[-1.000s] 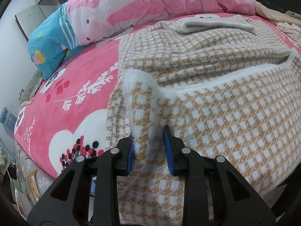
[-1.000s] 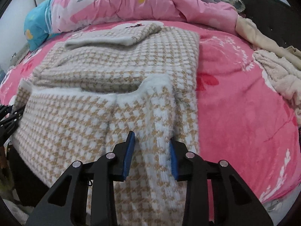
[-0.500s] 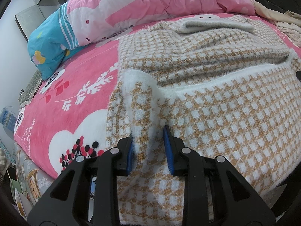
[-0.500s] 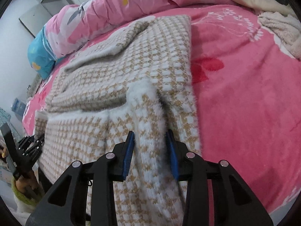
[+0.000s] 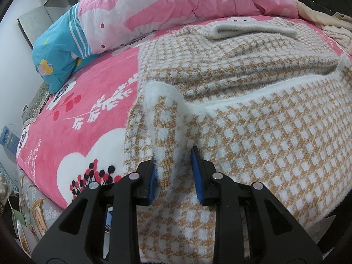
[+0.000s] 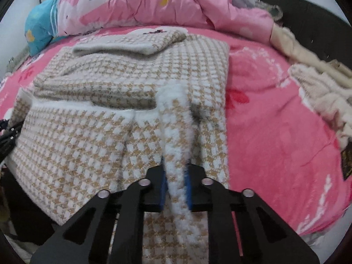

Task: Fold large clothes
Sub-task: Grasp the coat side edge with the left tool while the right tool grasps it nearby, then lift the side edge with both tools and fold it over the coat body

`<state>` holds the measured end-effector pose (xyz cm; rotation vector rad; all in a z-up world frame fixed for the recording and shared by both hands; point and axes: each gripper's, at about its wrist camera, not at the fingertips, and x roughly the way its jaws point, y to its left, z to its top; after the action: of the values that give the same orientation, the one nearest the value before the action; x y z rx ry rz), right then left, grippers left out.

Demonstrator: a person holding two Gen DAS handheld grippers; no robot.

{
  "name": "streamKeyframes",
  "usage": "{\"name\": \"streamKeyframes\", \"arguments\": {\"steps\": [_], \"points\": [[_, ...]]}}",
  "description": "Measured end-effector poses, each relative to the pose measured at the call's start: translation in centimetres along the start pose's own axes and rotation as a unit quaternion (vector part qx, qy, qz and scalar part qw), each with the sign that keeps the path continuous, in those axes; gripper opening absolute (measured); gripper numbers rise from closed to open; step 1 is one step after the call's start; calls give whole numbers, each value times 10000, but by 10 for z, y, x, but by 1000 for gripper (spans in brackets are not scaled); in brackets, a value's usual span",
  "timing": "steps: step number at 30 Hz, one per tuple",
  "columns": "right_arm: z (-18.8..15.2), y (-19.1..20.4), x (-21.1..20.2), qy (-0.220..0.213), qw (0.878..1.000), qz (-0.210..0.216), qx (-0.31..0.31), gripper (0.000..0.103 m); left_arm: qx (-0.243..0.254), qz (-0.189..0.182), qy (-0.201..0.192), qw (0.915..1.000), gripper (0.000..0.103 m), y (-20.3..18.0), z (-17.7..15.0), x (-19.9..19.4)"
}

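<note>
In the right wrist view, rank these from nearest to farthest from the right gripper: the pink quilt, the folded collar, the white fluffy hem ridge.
From the right gripper:
1. White fluffy hem ridge, straight ahead, running into the jaws.
2. Folded collar, farther up the sweater, ahead and left.
3. Pink quilt, heaped at the far end of the bed.

Bed with pink floral blanket (image 5: 83,114), tan-and-white houndstooth sweater (image 5: 275,132) spread on it, rumpled pink cartoon duvet (image 5: 176,2) at far end, cream fuzzy clothes (image 6: 319,92) piled at right edge
</note>
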<state>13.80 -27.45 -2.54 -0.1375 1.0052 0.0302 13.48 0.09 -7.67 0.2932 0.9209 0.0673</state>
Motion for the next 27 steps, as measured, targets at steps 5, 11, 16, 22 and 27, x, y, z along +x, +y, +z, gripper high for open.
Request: {"name": "streamKeyframes", "arguments": {"steps": [5, 11, 16, 22, 27], "points": [[-3, 3, 0, -68, 9998, -184, -68, 11, 16, 3, -6, 10000, 26, 0, 0, 0], [-6, 4, 7, -25, 9993, -357, -46, 11, -12, -14, -15, 10000, 26, 1, -1, -1], [-10, 3, 9, -61, 9994, -347, 53, 11, 16, 0, -10, 10000, 26, 2, -1, 0], [-13, 3, 9, -252, 9989, -399, 58, 11, 82, 73, -14, 9999, 27, -1, 2, 2], [-18, 4, -10, -610, 9968, -489, 144, 9, 157, 168, -93, 9997, 27, -4, 3, -2]]}}
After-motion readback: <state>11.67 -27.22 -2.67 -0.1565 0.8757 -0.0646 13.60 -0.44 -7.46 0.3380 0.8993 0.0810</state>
